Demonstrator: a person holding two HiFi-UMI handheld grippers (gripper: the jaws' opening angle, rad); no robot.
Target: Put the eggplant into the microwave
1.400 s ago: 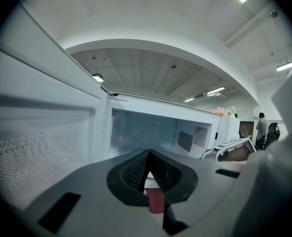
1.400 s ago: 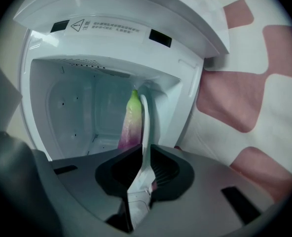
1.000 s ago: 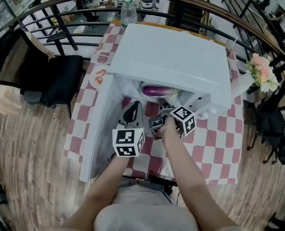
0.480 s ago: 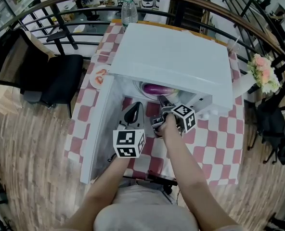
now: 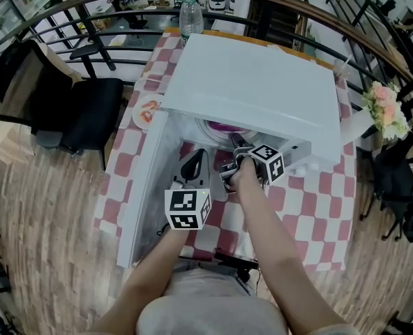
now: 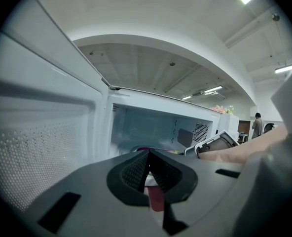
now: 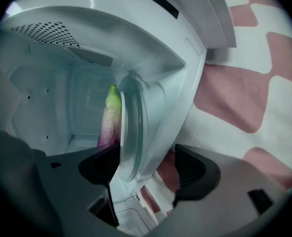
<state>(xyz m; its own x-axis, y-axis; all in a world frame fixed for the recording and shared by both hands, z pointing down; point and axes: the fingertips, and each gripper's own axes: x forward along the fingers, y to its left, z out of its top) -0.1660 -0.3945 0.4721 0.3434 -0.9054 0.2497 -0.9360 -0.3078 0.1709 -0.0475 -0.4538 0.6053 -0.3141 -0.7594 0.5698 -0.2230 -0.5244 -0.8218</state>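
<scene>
Right gripper view, taken first: found the purple eggplant with the green stem end (image 7: 110, 117) lying inside the white boxy microwave (image 7: 185, 48), on the round clear glass turntable (image 7: 128, 132), just ahead of the right gripper (image 7: 148, 174) and untouched by it. Had just been opening those jaws and stood them spread wide at the cavity mouth, with only the turntable rim and the oven's front edge showing through the gap and neither pad pressing on anything. Read the long axis, from the head view, as running side to side across the opening, so roughly square to the line the right gripper pointed along. Placed the left gripper (image 6: 148, 154) farther back and lower, closed tight on nothing, beside the white microwave door (image 5: 140, 187) swung out to the left. Judged the placing itself done. Reckoned the coming move a straight pull back out of the cavity, with the turntable rim and the front frame the only things close enough to catch a jaw; reckoned the door nearer the left gripper than the right. Noted, well clear on the red-and-white checked tablecloth (image 5: 311, 201), a small white plate with red food (image 5: 147, 110) and a clear plastic water bottle (image 5: 192, 18); off the table, a black chair (image 5: 67, 103) and a bunch of pink flowers (image 5: 382, 110).
</scene>
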